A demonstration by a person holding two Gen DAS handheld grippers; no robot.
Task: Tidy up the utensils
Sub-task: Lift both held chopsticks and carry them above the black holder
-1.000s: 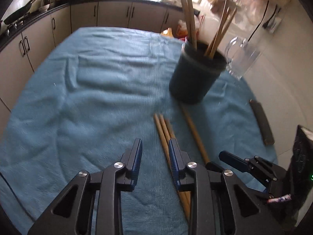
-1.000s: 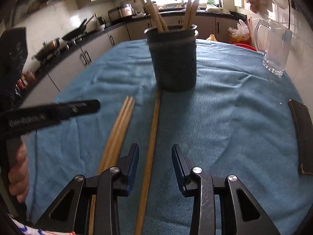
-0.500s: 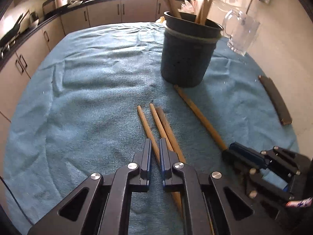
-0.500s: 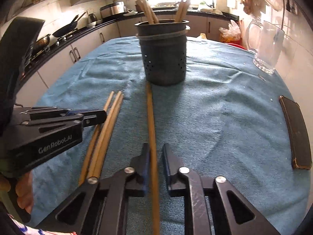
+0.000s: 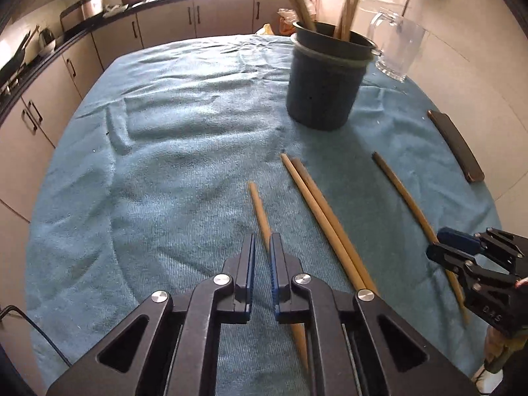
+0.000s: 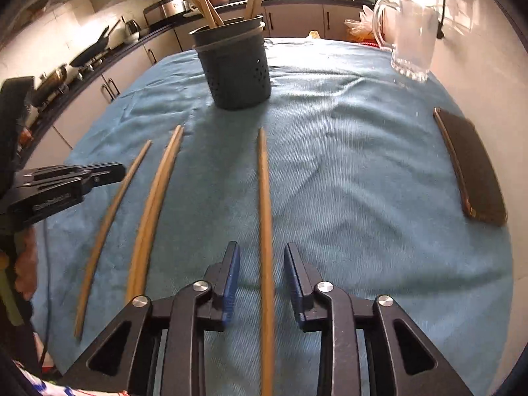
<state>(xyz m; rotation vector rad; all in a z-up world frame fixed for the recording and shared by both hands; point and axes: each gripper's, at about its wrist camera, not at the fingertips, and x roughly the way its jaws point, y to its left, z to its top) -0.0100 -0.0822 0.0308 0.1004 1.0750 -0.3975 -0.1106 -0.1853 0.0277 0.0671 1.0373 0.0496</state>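
Note:
A dark utensil holder (image 5: 325, 76) with several wooden sticks stands on the blue cloth; it also shows in the right wrist view (image 6: 236, 66). My left gripper (image 5: 262, 247) is shut on one wooden chopstick (image 5: 259, 211), which runs between its pads. Two chopsticks (image 5: 316, 204) lie side by side to its right. My right gripper (image 6: 260, 260) is open, with a single chopstick (image 6: 264, 191) lying on the cloth between its fingers, untouched. In the right wrist view my left gripper (image 6: 99, 171) sits at the left beside its chopstick (image 6: 115, 194) and the pair (image 6: 158, 191).
A glass pitcher (image 5: 397, 46) stands behind the holder at the right, also in the right wrist view (image 6: 412, 33). A dark flat phone-like slab (image 6: 468, 161) lies near the cloth's right edge. Kitchen cabinets and a counter (image 5: 165, 26) run behind the table.
My left gripper has pulled one chopstick away from the other two, toward me. My right gripper, closed around its chopstick half a second ago, has opened; both grippers have drawn back from the holder.

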